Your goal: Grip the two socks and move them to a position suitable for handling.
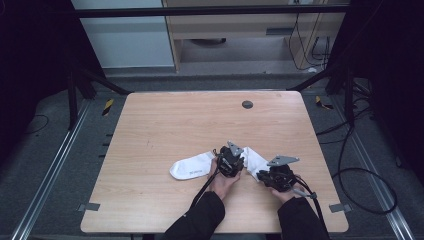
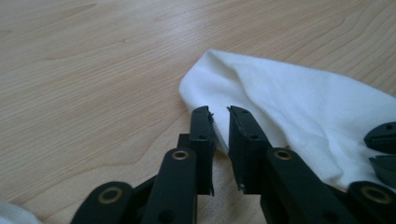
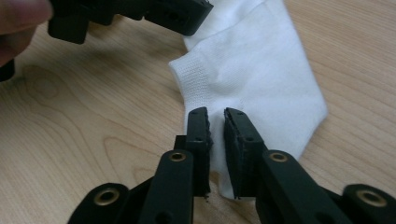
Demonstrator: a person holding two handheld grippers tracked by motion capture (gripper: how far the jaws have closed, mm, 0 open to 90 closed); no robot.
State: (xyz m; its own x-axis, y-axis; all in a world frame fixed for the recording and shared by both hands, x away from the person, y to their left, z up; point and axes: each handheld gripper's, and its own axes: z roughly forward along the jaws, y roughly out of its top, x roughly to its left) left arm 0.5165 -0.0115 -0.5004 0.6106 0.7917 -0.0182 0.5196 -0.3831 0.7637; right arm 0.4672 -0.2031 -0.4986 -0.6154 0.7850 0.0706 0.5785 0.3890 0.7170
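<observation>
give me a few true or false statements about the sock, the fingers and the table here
1. A white sock lies on the wooden table. True.
2. The left gripper has its fingers spread wide apart above bare wood. False: the fingers stand close together with a narrow gap, right at the edge of the white fabric.
3. The right gripper points at white sock fabric near its ribbed cuff. True.
4. The sock is black. False: it is white.
5. A small dark round disc sits near the far edge of the table. True.
6. The two grippers are at opposite ends of the table. False: they sit side by side near the person's edge.
</observation>
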